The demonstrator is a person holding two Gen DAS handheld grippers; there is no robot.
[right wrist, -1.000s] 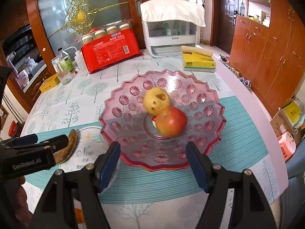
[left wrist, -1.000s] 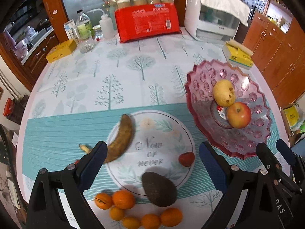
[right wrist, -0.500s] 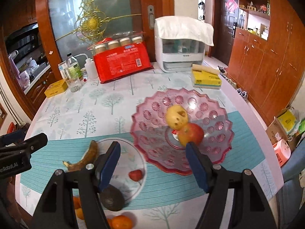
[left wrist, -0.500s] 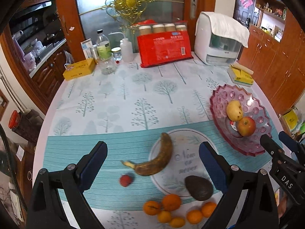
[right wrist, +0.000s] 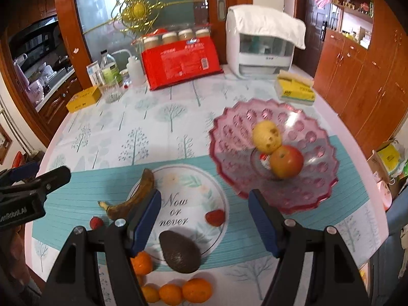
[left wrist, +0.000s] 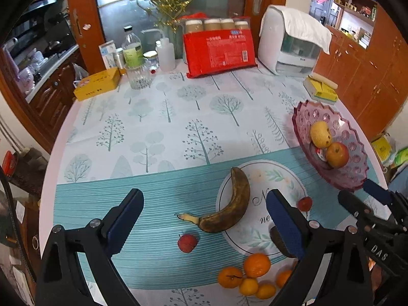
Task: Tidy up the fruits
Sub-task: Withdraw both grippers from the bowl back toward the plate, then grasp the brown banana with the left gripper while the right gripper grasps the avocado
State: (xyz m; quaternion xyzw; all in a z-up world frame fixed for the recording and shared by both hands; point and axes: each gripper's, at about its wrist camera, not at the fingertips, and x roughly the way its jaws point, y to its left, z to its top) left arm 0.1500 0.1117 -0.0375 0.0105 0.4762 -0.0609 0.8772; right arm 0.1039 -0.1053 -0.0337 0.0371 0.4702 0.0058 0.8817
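While both tools, left tool (left wrist: 204, 219) and right tool (right wrist: 205, 214), gape empty, banana (left wrist: 229, 206) lies at the bowl's (left wrist: 357, 178) eight o'clock.

Browned banana (left wrist: 230, 209) on table, apple (right wrist: 287, 162), pear (right wrist: 266, 137) in bowl (right wrist: 301, 199)

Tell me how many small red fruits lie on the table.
2. One small red fruit lies at the round white print's right edge; the other on the teal stripes near the banana stem. Others may be hidden.
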